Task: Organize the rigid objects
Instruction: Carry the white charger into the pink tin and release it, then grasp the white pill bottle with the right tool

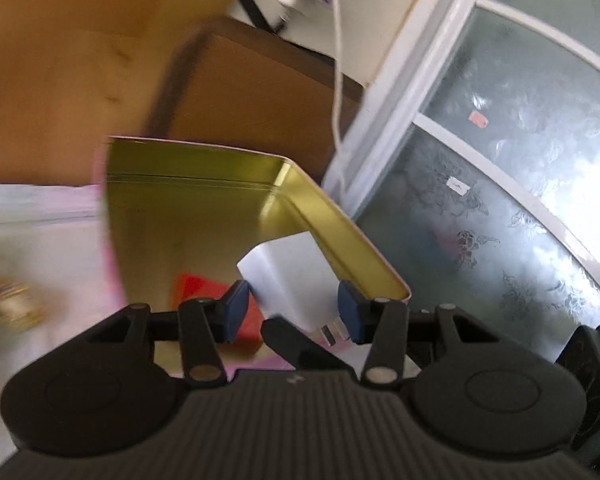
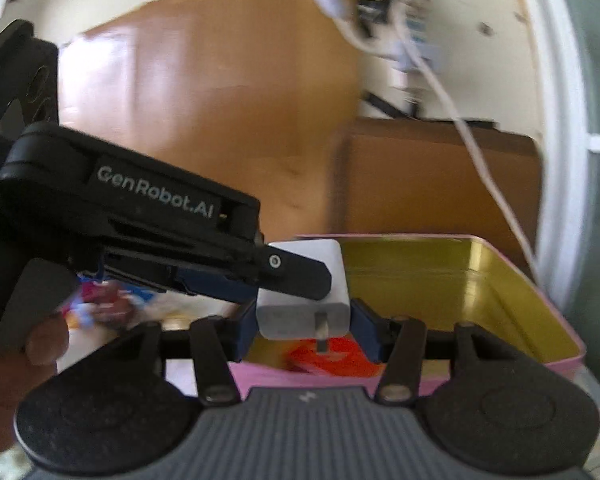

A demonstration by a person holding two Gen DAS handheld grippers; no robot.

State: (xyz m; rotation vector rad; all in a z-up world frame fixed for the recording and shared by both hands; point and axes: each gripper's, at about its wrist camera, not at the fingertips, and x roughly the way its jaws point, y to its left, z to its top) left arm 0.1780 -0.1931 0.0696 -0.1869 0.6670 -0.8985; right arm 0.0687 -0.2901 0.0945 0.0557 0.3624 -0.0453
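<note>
White charger pinched between the blue pads of both grippers at once, prongs toward the near side, suspended just above the near rim of the pink tin. Right gripper clamped across its lower body; left gripper closed on it from the left, apparently for a steadier two-handed carry. Gold-lined tin open, ready to receive; red item already inside. Wooden furniture beyond.

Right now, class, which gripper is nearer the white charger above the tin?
Neither: it is a tie. The left gripper clamps the white charger, reaching in from the left, and the right gripper clamps it too, both above the tin.
</note>
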